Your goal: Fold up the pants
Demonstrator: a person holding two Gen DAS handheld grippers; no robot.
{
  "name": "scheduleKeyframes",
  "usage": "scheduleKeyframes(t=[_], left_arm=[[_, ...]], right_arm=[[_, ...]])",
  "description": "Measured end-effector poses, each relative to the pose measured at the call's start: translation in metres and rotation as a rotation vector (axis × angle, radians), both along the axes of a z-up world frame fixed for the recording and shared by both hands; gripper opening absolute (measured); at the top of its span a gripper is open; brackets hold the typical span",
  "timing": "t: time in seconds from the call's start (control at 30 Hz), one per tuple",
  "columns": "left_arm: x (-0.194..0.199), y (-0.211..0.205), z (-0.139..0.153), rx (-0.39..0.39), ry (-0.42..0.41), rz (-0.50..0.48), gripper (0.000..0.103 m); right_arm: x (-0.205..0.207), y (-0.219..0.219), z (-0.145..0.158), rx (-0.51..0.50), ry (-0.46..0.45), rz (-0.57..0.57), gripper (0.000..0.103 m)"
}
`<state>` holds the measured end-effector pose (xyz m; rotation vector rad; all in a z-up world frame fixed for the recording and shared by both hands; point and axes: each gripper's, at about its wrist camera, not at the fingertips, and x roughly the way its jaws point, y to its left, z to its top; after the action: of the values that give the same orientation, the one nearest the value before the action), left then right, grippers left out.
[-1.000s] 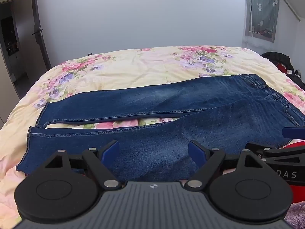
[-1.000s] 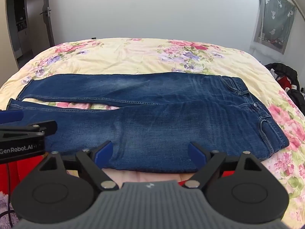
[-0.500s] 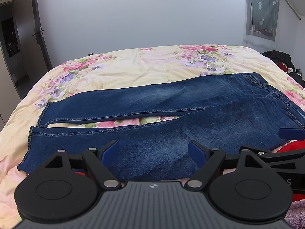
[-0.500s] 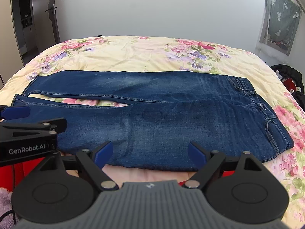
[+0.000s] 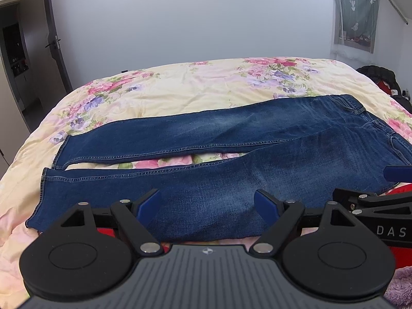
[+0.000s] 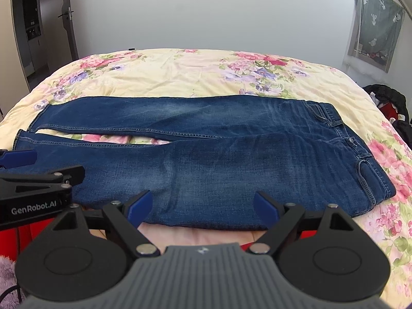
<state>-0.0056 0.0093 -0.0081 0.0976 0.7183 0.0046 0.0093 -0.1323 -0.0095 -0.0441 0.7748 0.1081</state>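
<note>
Above the near edge of the bed [image 6: 195, 67], the right tool [image 6: 203, 207] is held with its blue pads spread wide and nothing between them; the left tool [image 5: 207, 206] is held beside it in the same released state. Neither is touching cloth. Just beyond both, the jeans [image 6: 206, 159] are laid flat across the flowered bedcover, waistband toward the right edge, cuffs toward the left edge, the legs parted by a thin gap. No fold appears to have been started. If only the top layer of the near leg were pinched, the leg could be dragged askew and the seams left unmatched. A grip taken unevenly by the two tools could leave the denim twisted or bunched along the crease.
</note>
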Motion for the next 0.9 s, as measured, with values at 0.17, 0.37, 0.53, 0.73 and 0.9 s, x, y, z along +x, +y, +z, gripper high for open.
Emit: scheduleKeyframes(t=[0.17,0.37,0.53,0.73,0.9], left_arm=[[0.000,-0.005,-0.001,0.006,0.001,-0.002,0.096],[0.001,-0.005,-0.001,0.006,0.001,-0.001,0.096],[0.001,-0.005,-0.001,0.005,0.001,-0.001,0.096],[0.001,-0.006,0.000,0.006,0.001,-0.001,0.096],[0.001,-0.006,0.000,0.005,0.002,0.000,0.096]], right_arm=[[0.000,0.000,0.000,0.001,0.001,-0.002,0.082],[0.000,-0.001,0.000,0.002,0.000,-0.003,0.082],[0.000,-0.002,0.000,0.002,0.001,-0.002,0.082],[0.000,-0.002,0.000,0.003,0.001,-0.002,0.082],[0.000,-0.002,0.000,0.002,0.001,-0.003,0.082]])
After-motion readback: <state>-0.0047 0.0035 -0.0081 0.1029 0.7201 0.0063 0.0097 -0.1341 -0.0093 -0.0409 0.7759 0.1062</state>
